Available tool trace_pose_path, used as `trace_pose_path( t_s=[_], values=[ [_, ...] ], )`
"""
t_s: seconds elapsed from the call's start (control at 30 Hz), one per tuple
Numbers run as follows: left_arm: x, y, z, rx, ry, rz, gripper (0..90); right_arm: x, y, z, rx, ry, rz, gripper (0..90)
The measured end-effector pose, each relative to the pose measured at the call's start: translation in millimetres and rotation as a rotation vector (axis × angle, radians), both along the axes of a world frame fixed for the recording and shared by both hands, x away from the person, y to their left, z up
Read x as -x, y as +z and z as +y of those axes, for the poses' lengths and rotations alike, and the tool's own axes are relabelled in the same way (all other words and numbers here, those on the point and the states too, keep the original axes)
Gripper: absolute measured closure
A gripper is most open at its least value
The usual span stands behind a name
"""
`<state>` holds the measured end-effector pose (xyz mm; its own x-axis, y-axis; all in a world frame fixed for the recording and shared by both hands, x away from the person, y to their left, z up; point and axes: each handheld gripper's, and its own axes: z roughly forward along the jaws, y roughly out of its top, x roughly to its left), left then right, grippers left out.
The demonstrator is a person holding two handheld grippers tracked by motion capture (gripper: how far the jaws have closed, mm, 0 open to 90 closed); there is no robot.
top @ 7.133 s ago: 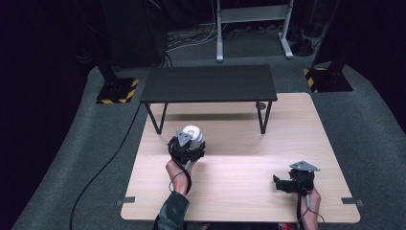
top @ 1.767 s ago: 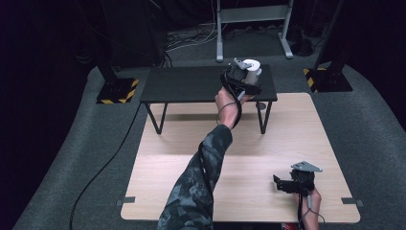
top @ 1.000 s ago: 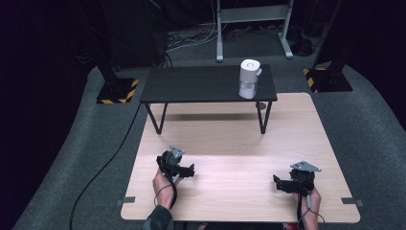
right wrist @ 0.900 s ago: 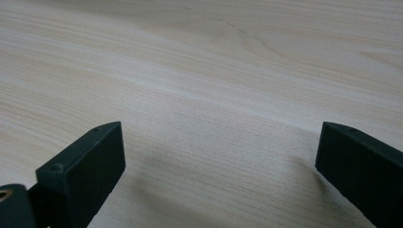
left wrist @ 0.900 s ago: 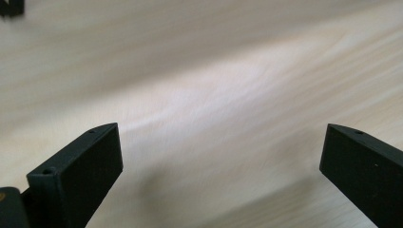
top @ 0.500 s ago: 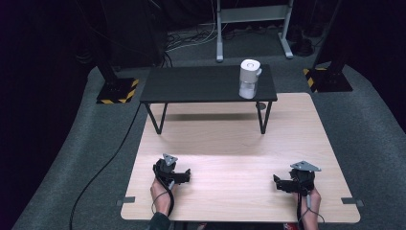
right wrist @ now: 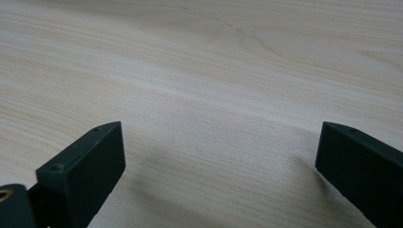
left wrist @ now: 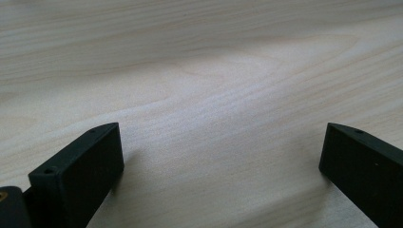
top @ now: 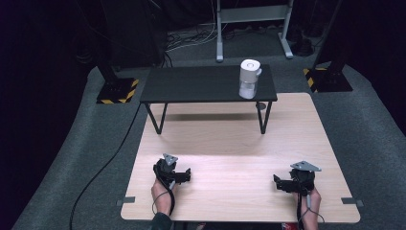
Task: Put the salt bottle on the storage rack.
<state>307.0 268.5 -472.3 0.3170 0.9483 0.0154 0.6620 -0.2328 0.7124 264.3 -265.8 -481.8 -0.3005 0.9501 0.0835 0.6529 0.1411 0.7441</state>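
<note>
A white cylindrical container [top: 249, 78] with a round lid stands upright on the right part of a low black bench [top: 191, 86] at the far side of the table. My left gripper [top: 184, 175] rests low over the near left of the wooden table [top: 230, 139], open, with bare wood between its jaws [left wrist: 221, 156]. My right gripper [top: 277, 183] sits at the near right, also open and holding nothing; in the right gripper view [right wrist: 221, 156] its jaws stand wide apart over plain wood.
The bench stands on thin black legs [top: 264, 117] across the table's far edge. Two yellow-and-black striped bases [top: 116, 91] sit on the grey carpet beside it. A black cable [top: 103, 167] runs along the floor at the left.
The left hand carried the container from the table up onto the bench, let it go, and drew back to the near left of the table. The right gripper stayed put.
</note>
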Motion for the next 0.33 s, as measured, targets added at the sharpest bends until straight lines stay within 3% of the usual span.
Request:
trace_pose_path(
  t_s=[0.33],
  values=[
    [-0.9, -0.1, 1.0, 0.005, -0.003, 0.002, 0.0, 0.9, -0.3, -0.4, -0.004, -0.001, -0.004, 1.5]
  ],
)
